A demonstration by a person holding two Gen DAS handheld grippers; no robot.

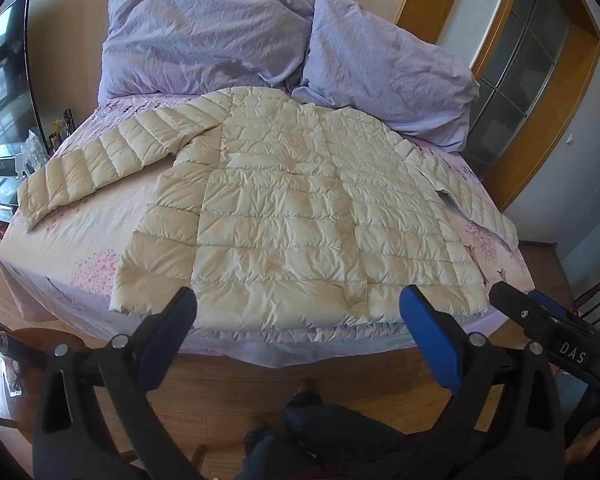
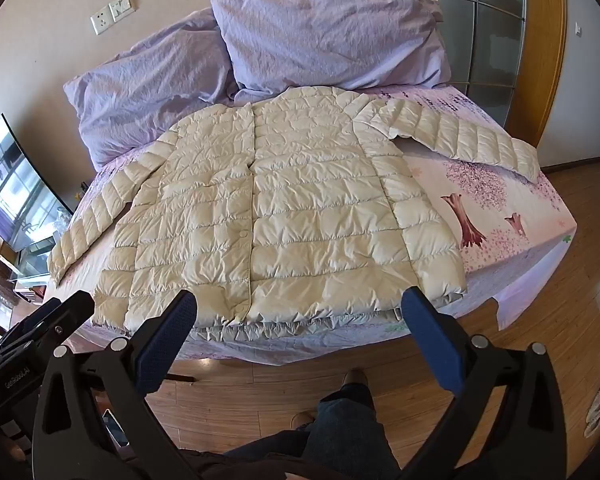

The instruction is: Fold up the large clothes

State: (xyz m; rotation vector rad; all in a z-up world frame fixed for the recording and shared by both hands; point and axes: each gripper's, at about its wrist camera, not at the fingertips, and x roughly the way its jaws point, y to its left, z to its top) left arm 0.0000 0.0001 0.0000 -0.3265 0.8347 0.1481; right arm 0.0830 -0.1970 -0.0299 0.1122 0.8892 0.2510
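You had both tools up at the foot of the bed and nothing in them: the left gripper (image 1: 298, 312) stood with its blue pads spread wide on empty air, and the right gripper (image 2: 300, 312) was spread just the same. Neither touched cloth. The right tool poked into the edge of the left wrist view, so you held the two close side by side. Below them your legs (image 2: 340, 412) stood on the wooden floor (image 2: 520, 340).

Just past the fingertips lay the cream puffer jacket (image 2: 268, 208), flat on the floral bedsheet (image 2: 500, 216), front side up, its hem at the near edge of the bed and its placket (image 2: 252, 200) running straight away from you, one snap showing. The left sleeve (image 1: 96, 164) stretched out toward the television (image 1: 4, 92) side; the right sleeve (image 2: 464, 136) angled off the other way. Beyond the collar, two lilac pillows (image 2: 324, 36) leaned at the wall.

By my read you hadn't made a single fold: spread and smoothed, yes, but sleeves, sides and the final halving were all still ahead.

What you couldn't see: the collar end crowded up against the pillows, the jacket's back against the sheet, and whether the other snaps were done up. The clutter beside the television was too small to name.
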